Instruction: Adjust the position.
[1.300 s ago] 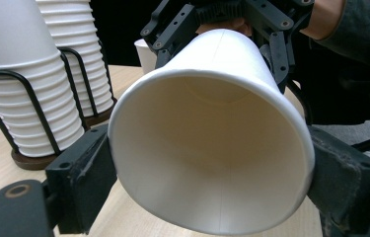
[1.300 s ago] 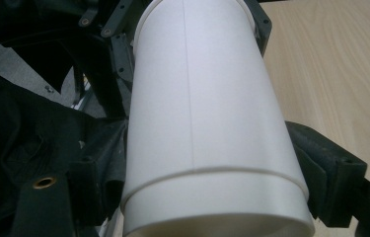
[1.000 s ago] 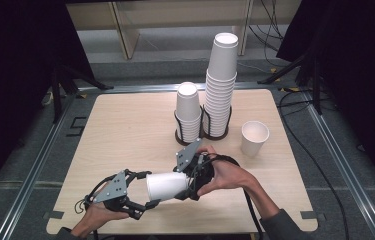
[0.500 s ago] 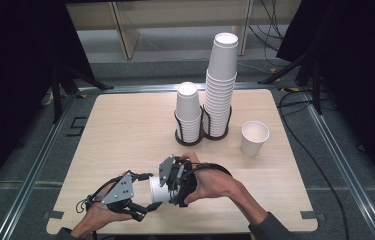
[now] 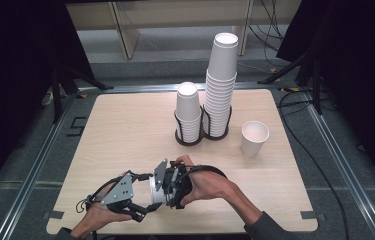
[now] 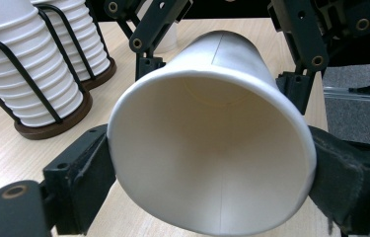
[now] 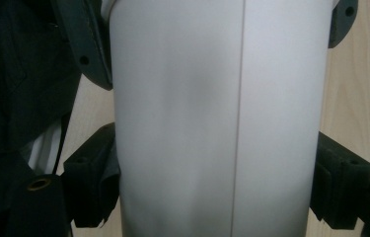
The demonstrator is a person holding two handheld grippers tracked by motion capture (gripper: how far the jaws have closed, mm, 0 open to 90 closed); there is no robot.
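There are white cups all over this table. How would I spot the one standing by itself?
Start at the tall stack of cups in its black wire holder near the table's far edge. Look just to its right, toward the table's right side: the lone cup stands upright there, mouth open, directly on the wood. Unlike its neighbours, it is neither stacked nor caged.

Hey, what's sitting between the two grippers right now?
A white paper cup on its side, between the left gripper and right gripper, both clamping it, in the high view.
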